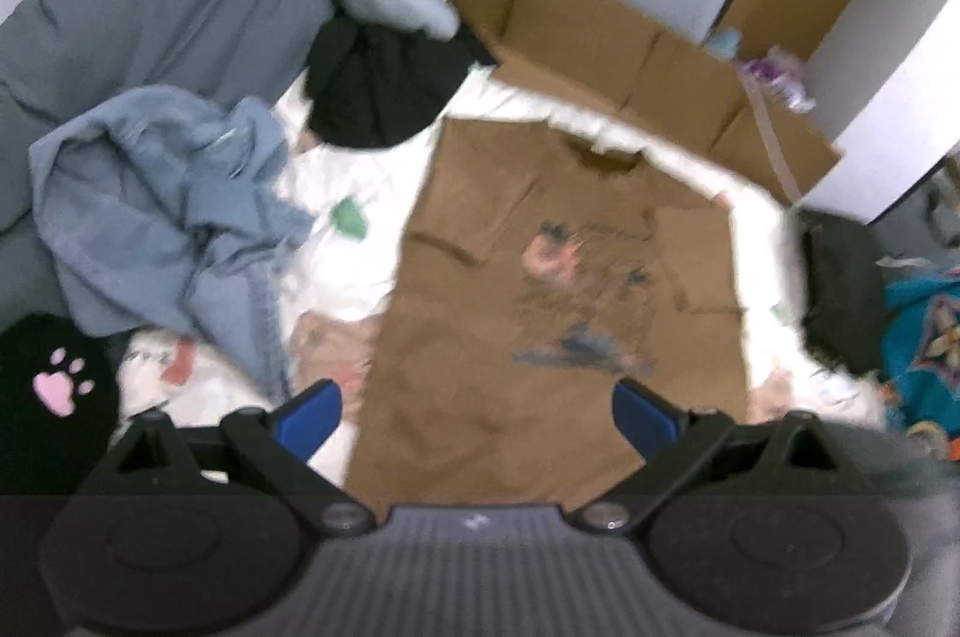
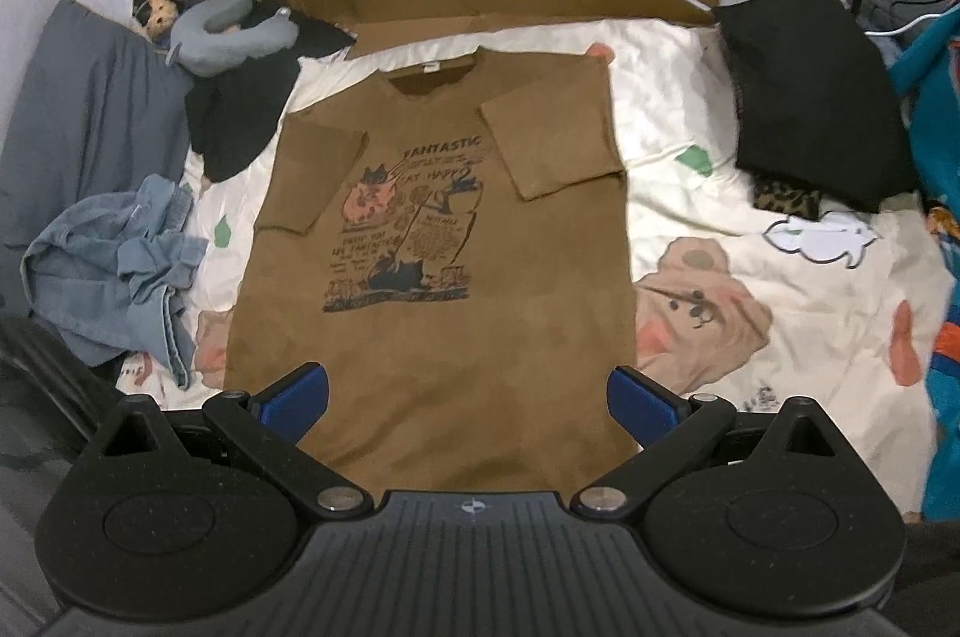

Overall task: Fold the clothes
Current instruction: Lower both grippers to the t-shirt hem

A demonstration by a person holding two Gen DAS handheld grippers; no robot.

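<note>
Here brown T-shirt (image 2: 438, 337) lies flat on bed sheet (image 2: 720, 144), print up, both sleeves folded inward. Your left claw (image 1: 477, 418) and right claw (image 2: 468, 400) spread wide, holding nothing.

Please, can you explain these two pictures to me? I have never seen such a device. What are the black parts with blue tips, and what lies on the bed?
A person holds one hand tool in each hand; no robot arm is there. Each picture comes from a camera on one tool, looking forward along its two fingers. The left gripper and the right gripper are both open and hold nothing. On the printed sheet a brown T-shirt lies flat, both sleeves folded inward. Beside it lie a crumpled blue denim garment, black clothes and a soft toy.
</note>
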